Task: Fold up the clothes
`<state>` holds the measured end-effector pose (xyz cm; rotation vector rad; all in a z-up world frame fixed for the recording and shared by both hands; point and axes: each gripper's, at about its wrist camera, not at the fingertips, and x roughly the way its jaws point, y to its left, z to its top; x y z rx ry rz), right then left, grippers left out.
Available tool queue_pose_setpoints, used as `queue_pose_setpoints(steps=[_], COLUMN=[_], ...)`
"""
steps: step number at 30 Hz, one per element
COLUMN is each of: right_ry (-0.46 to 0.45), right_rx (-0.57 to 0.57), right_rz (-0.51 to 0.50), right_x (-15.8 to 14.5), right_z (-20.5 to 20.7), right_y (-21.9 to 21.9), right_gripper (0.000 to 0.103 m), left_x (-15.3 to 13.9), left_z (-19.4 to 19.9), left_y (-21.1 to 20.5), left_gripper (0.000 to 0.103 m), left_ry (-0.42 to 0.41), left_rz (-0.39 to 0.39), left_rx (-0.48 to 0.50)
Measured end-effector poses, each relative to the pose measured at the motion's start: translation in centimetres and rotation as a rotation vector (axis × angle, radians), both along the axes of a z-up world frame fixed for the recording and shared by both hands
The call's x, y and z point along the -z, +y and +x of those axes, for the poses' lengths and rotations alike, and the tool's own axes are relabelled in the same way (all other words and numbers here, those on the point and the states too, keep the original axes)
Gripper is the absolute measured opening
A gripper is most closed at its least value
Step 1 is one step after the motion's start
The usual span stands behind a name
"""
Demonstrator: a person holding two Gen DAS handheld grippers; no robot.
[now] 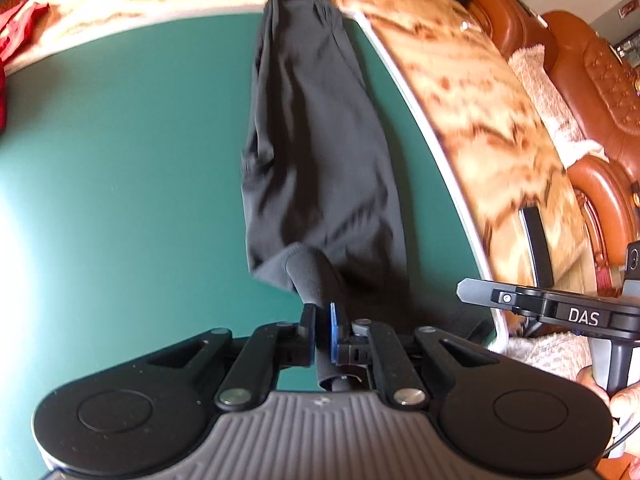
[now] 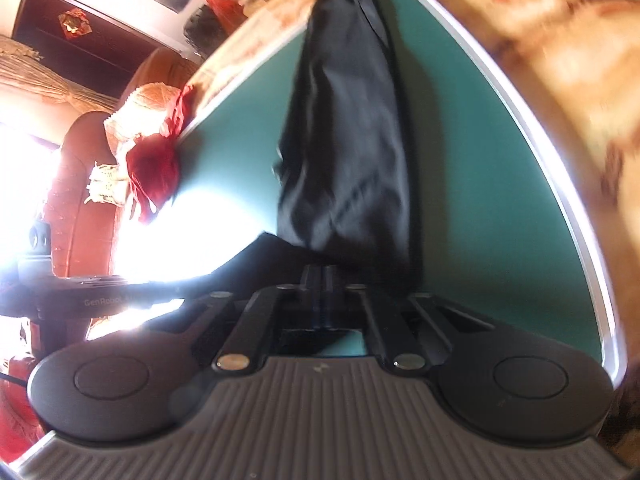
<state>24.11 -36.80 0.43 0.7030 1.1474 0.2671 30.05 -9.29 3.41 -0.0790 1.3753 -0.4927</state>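
A black garment stretches in a long narrow band across the green table top, from my grippers to the far edge. My left gripper is shut on a bunched near corner of it, with cloth passing between the blue pads. My right gripper is shut on the near end of the same black garment, which hangs taut away from it over the green table top. The right gripper's body also shows at the right of the left wrist view.
A red garment lies at the table's left edge, also seen in the left wrist view. A marbled tan border surrounds the green top. Brown leather sofas stand beyond it. Strong glare whitens the near left.
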Motion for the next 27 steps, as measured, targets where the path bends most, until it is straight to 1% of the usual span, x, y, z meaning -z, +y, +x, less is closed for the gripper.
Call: queue_pose_setpoints(steps=[4,6,7,8,9,10,11,12,13,14,15,16,18,19,22,23,26,27], right_ry=[0.009,0.024,0.032,0.04,0.069,0.122,0.181,0.233,0.278,0.316,0.335,0.34,0.357,0.364,0.367,0.37,0.372,0.372], right_rx=[-0.031,-0.026,-0.048,-0.092,-0.139,-0.169,-0.181,-0.172,-0.137,-0.09,-0.038,0.017,0.096,0.117,0.129,0.15,0.215,0.229], right_rz=[-0.049,-0.1,-0.133,-0.172,-0.191,-0.161,-0.104,-0.038,0.036,0.104,0.163,0.221,0.296,0.313,0.292,0.298,0.361,0.381], right_x=[-0.1,0.3,0.6,1.0,1.8,3.0,4.2,5.3,6.1,6.9,7.3,7.7,8.3,8.5,8.7,8.8,9.1,9.1], right_z=[2.4,3.3,3.7,3.9,4.1,4.0,3.7,3.2,2.4,1.7,0.9,0.1,-1.1,-1.5,-1.9,-2.3,-3.4,-3.7], right_y=[-0.7,-1.2,-1.3,-1.3,-1.2,-1.2,-1.4,-1.7,-2.1,-2.3,-2.6,-2.7,-2.7,-2.4,-1.3,-1.1,-0.5,-0.3], right_gripper=[0.002,0.004,0.004,0.008,0.015,0.017,0.02,0.024,0.03,0.047,0.06,0.065,0.076,0.076,0.077,0.077,0.076,0.07], left_x=[0.0,0.6,0.6,0.6,0.7,0.7,0.8,1.0,1.1,1.2,1.3,1.4,1.5,1.5,1.6,1.7,1.9,1.9], left_z=[2.0,2.7,3.0,3.2,3.4,3.6,3.7,3.8,3.9,3.9,3.9,3.9,3.9,3.8,3.4,3.3,3.0,2.9], left_y=[-0.8,-0.9,-0.7,-0.6,-0.6,-0.6,-0.7,-0.7,-0.7,-0.7,-0.8,-0.8,-0.8,-0.8,-0.8,-0.8,-0.6,-0.5], left_gripper=[0.007,0.007,0.007,0.007,0.007,0.007,0.007,0.007,0.007,0.007,0.007,0.007,0.007,0.007,0.007,0.007,0.007,0.007], left_ry=[-0.009,0.004,0.01,0.012,0.014,0.015,0.015,0.017,0.02,0.024,0.027,0.028,0.032,0.034,0.04,0.042,0.049,0.051], left_rz=[0.01,0.014,0.015,0.017,0.019,0.02,0.022,0.024,0.026,0.027,0.028,0.031,0.034,0.035,0.042,0.043,0.044,0.045], left_rx=[-0.015,-0.027,-0.035,-0.041,-0.045,-0.047,-0.047,-0.048,-0.048,-0.049,-0.048,-0.047,-0.044,-0.043,-0.033,-0.031,-0.023,-0.02])
